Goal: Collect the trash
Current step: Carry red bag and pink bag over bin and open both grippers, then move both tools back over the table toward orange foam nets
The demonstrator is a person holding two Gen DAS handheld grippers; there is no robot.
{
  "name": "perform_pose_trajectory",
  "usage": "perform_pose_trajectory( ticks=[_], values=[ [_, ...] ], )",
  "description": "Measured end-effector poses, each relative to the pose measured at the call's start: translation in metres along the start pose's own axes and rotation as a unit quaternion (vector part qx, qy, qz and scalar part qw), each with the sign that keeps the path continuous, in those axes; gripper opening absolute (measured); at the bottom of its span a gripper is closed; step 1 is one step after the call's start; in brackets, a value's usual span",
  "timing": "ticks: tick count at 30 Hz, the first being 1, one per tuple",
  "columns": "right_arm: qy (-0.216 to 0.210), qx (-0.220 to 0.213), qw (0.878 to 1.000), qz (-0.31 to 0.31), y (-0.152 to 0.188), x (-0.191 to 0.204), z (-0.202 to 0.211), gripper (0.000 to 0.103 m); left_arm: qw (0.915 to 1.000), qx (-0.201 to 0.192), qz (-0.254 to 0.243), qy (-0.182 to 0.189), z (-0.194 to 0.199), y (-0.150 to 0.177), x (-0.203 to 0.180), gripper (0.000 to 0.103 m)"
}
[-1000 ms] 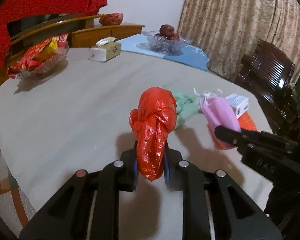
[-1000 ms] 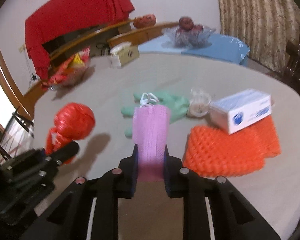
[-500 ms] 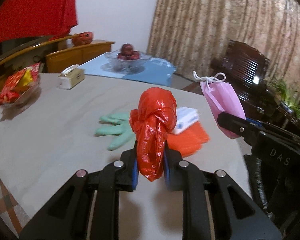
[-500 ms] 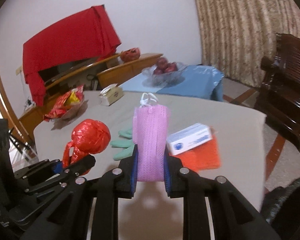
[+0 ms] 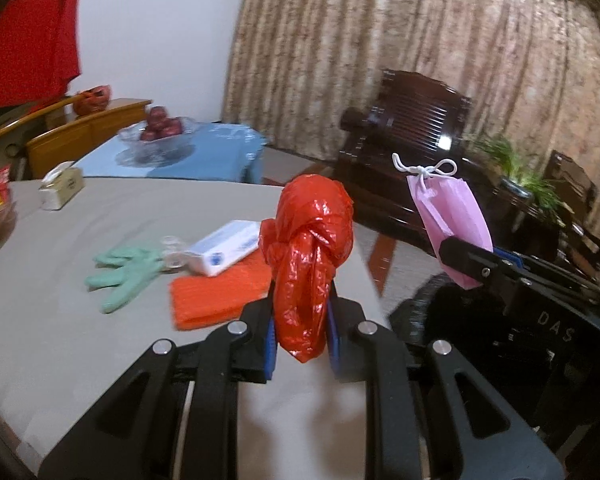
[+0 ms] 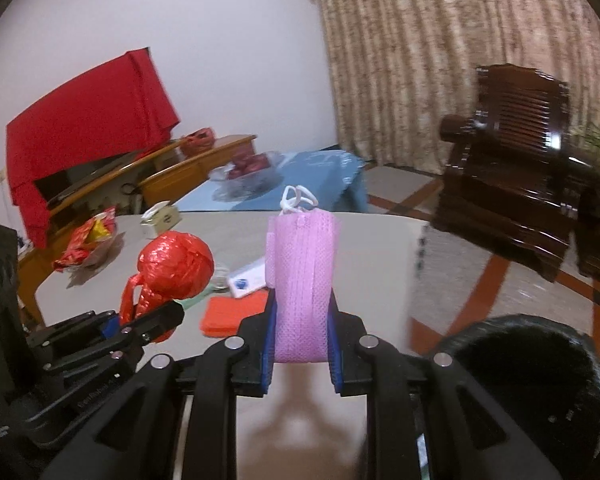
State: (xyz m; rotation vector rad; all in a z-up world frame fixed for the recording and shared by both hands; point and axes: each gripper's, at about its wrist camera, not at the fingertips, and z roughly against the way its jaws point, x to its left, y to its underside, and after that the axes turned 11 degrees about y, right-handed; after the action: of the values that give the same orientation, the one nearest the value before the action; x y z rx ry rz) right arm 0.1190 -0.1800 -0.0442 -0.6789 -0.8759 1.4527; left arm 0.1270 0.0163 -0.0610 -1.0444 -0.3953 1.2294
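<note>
Red plastic bag [image 5: 308, 264], knotted, pinched upright between the pads of the left gripper [image 5: 301, 334], lifted clear above the table [image 5: 60, 340] near its edge. Pink face mask [image 6: 302, 280], white ear loops on top, clamped the same way in the right gripper [image 6: 301, 350], also off the table. The two grippers sit side by side. Left on the table: green glove [image 5: 126, 274], orange mesh pad [image 5: 220, 294] with a small white box [image 5: 228, 246] resting at its far edge. Black bin [image 6: 528, 380] low at right, beside the table, its rim only partly visible.
</note>
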Motion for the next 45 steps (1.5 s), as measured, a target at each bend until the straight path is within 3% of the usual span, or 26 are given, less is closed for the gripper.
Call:
perform_pose_trajectory(
  ticks=[12, 24, 27, 29, 31, 33, 37, 45],
  values=[
    [0.091, 0.009, 0.995, -0.042, 0.033, -0.094, 0.038, 0.021, 0.9949, 0.035, -0.046, 0.083, -0.04, 0.016, -0.081, 0.019],
    [0.152, 0.034, 0.985, -0.069, 0.067, -0.151, 0.051, 0.022, 0.9838, 0.082, -0.08, 0.137, -0.085, 0.041, -0.133, 0.02],
    [0.168, 0.043, 0.982, -0.072, 0.073, -0.161, 0.052, 0.029, 0.9818, 0.089, -0.088, 0.143, -0.093, 0.046, -0.145, 0.025],
    [0.174, 0.047, 0.981, -0.075, 0.076, -0.167, 0.054, 0.034, 0.9805, 0.093, -0.088, 0.149, -0.097, 0.049, -0.15, 0.036],
    [0.186, 0.047, 0.978, -0.078, 0.08, -0.174, 0.058, 0.058, 0.9798, 0.094, -0.089, 0.153, -0.099, 0.051, -0.153, 0.052],
    [0.194, 0.045, 0.976, -0.082, 0.083, -0.177, 0.062, 0.074, 0.9786, 0.098, -0.089, 0.158, -0.1, 0.054, -0.155, 0.056],
    [0.207, 0.035, 0.974, -0.091, 0.083, -0.183, 0.068, 0.094, 0.9809, 0.096, -0.083, 0.148, -0.097, 0.053, -0.145, 0.067],
    [0.185, 0.01, 0.978, -0.094, 0.072, -0.167, 0.07, 0.097, 0.994, 0.043, -0.066, 0.076, -0.06, 0.033, -0.096, 0.087]
  ],
)
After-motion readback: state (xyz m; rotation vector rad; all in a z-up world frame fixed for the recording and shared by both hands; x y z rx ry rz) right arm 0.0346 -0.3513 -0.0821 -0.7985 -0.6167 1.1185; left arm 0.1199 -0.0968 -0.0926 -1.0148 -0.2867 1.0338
